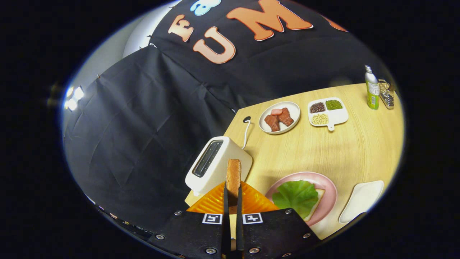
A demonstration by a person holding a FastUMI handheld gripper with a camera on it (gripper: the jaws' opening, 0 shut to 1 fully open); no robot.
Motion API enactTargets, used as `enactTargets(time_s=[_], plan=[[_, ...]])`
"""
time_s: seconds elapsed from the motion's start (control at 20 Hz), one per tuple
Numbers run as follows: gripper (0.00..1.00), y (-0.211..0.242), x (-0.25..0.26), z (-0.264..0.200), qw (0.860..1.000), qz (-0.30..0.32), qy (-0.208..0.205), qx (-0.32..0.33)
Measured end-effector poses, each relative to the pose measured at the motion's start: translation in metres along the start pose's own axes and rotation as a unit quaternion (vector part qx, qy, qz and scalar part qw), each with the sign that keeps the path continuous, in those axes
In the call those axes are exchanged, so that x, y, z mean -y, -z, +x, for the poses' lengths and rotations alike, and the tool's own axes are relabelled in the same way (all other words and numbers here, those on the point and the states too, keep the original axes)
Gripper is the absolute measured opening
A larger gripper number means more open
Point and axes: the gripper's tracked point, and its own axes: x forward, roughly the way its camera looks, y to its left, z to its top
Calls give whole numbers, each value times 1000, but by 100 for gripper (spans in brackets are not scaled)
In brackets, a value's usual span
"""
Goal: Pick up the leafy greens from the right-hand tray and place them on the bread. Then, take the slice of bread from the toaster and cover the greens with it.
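Note:
My gripper (233, 187) is shut on a slice of bread (234, 173), which stands edge-on between the fingers and sticks out beyond their tips. It hangs in the air in front of the white toaster (215, 163), whose slots look empty. To the right of the fingers lies a pink plate (329, 187) with a green leaf (296, 196) resting on another slice of bread (318, 201). The white tray (361, 199) further right is bare.
An orange ridged mat (215, 201) lies just under the fingers. Farther back stand a plate of meat pieces (279, 117), a divided dish of beans (327, 111), a green bottle (372, 90) and a wire rack (387, 95). A cable (246, 131) runs from the toaster.

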Motion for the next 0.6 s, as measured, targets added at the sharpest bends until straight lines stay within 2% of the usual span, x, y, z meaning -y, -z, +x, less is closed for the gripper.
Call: enactTargets(time_s=[0.6], plan=[[6, 56, 84, 6, 997, 59, 41, -22]])
